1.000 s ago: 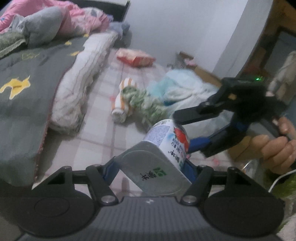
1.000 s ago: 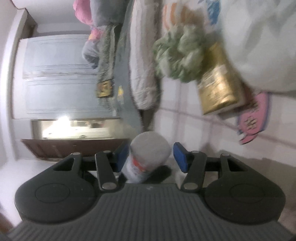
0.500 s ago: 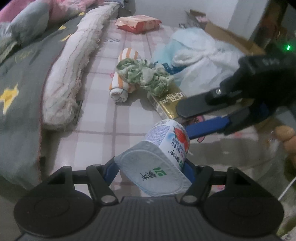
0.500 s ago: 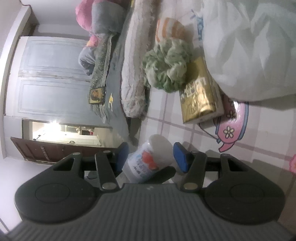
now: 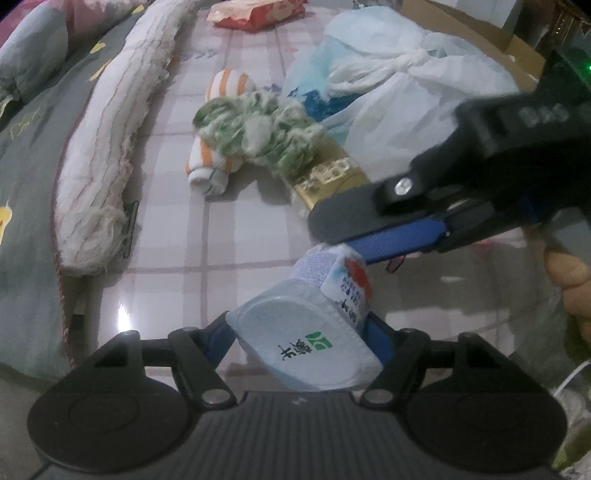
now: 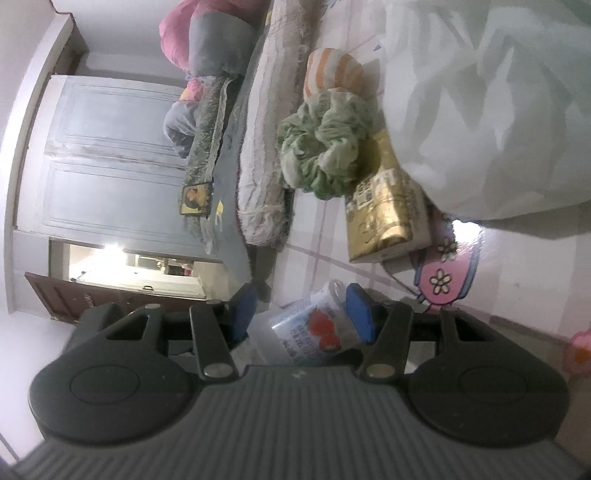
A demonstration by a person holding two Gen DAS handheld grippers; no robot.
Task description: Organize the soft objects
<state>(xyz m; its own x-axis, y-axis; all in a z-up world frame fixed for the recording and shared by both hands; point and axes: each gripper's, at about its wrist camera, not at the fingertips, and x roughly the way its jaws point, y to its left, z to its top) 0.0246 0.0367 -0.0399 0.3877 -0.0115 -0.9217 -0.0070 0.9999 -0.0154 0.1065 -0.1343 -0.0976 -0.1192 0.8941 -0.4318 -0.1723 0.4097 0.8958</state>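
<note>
My left gripper (image 5: 301, 341) is shut on a soft white yogurt bottle (image 5: 310, 332) with a red and blue label, held tilted above the checked tablecloth (image 5: 221, 240). My right gripper (image 6: 301, 314) is open, its blue pads on either side of the bottle's top (image 6: 317, 328); it shows from the right in the left wrist view (image 5: 351, 229). A green crumpled cloth (image 5: 258, 133) lies on an orange striped rolled towel (image 5: 210, 166) and a gold box (image 5: 328, 177). In the right wrist view these show as the cloth (image 6: 321, 151), the towel (image 6: 332, 70) and the box (image 6: 384, 206).
A white plastic bag (image 5: 406, 92) sits behind the gold box. A rolled white blanket (image 5: 107, 147) and grey bedding (image 5: 26, 155) lie left. A red packet (image 5: 255, 14) is at the far end. A pink flowered mat (image 6: 447, 273) lies beside the box.
Both grippers have moved forward and down toward the table with the bottle. The right gripper has come closer around the bottle's top, still open.
</note>
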